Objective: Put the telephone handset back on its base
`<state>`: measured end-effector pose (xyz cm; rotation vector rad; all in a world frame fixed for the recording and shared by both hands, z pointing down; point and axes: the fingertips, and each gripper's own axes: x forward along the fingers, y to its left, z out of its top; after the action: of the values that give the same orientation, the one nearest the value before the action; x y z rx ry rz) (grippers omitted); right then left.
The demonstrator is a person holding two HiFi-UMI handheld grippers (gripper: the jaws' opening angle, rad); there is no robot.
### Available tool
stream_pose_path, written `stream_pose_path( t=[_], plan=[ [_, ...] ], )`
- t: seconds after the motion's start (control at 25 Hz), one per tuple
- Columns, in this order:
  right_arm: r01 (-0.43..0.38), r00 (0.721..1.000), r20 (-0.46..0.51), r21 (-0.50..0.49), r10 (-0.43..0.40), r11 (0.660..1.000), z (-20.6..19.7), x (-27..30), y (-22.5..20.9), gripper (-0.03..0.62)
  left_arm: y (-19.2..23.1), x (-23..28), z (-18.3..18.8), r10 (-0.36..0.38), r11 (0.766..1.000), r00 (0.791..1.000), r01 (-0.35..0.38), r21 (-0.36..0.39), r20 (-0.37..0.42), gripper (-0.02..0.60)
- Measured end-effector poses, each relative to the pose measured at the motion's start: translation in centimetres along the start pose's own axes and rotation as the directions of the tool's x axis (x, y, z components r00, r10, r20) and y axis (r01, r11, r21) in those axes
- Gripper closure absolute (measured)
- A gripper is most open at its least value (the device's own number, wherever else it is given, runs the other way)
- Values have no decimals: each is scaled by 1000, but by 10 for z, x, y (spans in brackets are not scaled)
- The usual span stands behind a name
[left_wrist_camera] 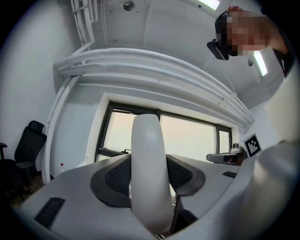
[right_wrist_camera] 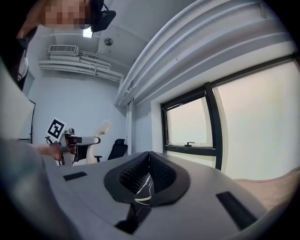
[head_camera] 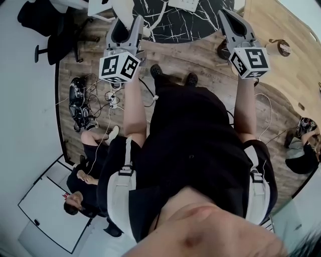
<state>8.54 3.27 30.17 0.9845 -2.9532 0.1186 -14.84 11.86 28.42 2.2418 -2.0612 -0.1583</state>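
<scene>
The white telephone handset [left_wrist_camera: 147,173] stands upright between the dark ribbed pads [left_wrist_camera: 117,176] of my left gripper [left_wrist_camera: 149,161], which is shut on it. In the head view this gripper [head_camera: 125,27] is held up in front of the black marble table [head_camera: 173,22], where a white telephone base [head_camera: 184,4] shows at the top edge with a white cord [head_camera: 156,20] trailing from it. My right gripper [right_wrist_camera: 149,157] is shut with nothing held, its pads meeting at the tips. It is raised at the table's right side [head_camera: 234,25]. The right gripper view shows the handset [right_wrist_camera: 102,127] sticking up from the left gripper [right_wrist_camera: 79,139].
A person sits on the wood floor at the left [head_camera: 93,160], beside cables and a power strip [head_camera: 111,96]. A black office chair [head_camera: 55,35] stands at the upper left. Another person crouches at the right edge [head_camera: 302,150]. Windows fill the wall ahead [left_wrist_camera: 187,136].
</scene>
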Motion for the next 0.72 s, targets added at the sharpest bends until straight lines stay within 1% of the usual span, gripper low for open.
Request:
stream_pose_path(
  t=[0.28, 0.72],
  plan=[
    [-9, 1000, -24, 14, 10, 1000, -10, 4, 2, 563, 0, 0, -11, 6, 1000, 1000, -6, -3, -26, 356],
    [10, 998, -60, 45, -7, 999, -24, 11, -10, 563, -5, 26, -27, -36, 999, 996, 35, -18, -85, 356]
  ],
)
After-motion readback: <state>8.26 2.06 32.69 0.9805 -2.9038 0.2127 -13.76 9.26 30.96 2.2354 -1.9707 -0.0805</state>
